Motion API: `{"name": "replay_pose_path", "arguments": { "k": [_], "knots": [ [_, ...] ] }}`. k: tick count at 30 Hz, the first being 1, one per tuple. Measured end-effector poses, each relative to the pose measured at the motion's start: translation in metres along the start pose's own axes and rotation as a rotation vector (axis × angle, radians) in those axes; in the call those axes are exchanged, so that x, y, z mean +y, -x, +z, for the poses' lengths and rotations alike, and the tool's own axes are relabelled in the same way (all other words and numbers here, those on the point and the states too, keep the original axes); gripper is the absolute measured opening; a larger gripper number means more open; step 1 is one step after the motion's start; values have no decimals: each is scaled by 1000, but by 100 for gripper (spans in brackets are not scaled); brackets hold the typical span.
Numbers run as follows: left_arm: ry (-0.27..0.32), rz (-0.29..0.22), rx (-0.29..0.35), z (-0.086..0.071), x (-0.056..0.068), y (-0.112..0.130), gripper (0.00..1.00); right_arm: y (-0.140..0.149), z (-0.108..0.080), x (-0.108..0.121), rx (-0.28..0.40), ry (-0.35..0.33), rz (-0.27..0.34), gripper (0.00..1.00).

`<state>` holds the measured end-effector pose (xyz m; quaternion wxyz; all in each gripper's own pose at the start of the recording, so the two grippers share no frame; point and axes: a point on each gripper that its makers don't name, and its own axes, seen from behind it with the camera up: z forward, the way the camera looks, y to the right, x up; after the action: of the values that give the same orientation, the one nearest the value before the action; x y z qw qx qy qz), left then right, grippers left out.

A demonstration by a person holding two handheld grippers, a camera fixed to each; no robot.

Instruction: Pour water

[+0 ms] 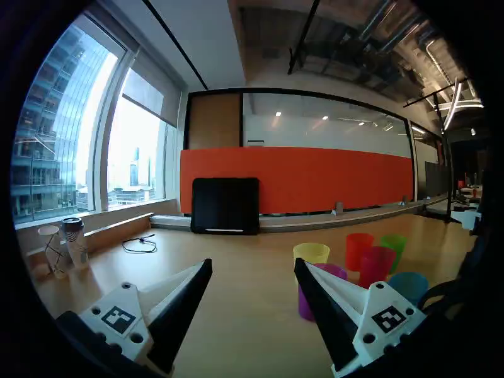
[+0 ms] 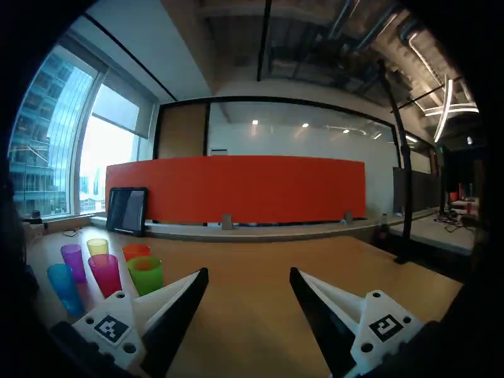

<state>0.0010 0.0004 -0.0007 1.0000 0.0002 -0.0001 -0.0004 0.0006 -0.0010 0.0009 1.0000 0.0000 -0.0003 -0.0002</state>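
– Plastic, by the look of them, and standing packed together: that is what is worrying me. Taking the left gripper (image 1: pixel 252 264) first, its fingers are hanging spread apart and holding nothing. The purple cup (image 1: pixel 337 271) is sitting just beyond its right finger, partly hidden by it

– So a sideways swing is risking a knock?

– I am thinking so. The yellow cup (image 1: pixel 311 254), red cup (image 1: pixel 359 249), pink cup (image 1: pixel 377 264), green cup (image 1: pixel 395 244) and blue cup (image 1: pixel 408 286) are crowding close around it, so one cup tipping is probably taking its neighbours along. Whether any is holding water, I am not managing to tell

– And the right gripper (image 2: pixel 249 271)?

– Gaping too, and empty. The same six cups are standing off its left finger, with the green cup nearest. Straight ahead of it, bare wooden table (image 2: pixel 249 327) is stretching away

– What else is lying about?

– Far to the left gripper's left, a paper coffee cup (image 1: pixel 72 239) and a clear glass (image 1: pixel 49 249) are waiting by the window (image 1: pixel 132 157). Next a black cable (image 1: pixel 138 244) is trailing, then a black tablet (image 1: pixel 225 206) is leaning against the orange partition (image 1: pixel 296 179) straight ahead. Off the right gripper's right finger, well apart, a black post (image 2: pixel 403 189) is standing. None of these is blocking the way to the cups
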Motion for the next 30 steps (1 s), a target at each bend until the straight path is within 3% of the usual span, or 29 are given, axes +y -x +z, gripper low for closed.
{"name": "replay_pose_path", "arguments": {
  "k": [21, 30],
  "knots": [
    [4, 1, -4, 1, 0, 1, 97, 3, 2, 0, -14, -8, -10, 100],
    [1, -24, 1, 3, -3, -33, 97, -27, 7, -2, -20, -30, -24, 100]
  ]
}}
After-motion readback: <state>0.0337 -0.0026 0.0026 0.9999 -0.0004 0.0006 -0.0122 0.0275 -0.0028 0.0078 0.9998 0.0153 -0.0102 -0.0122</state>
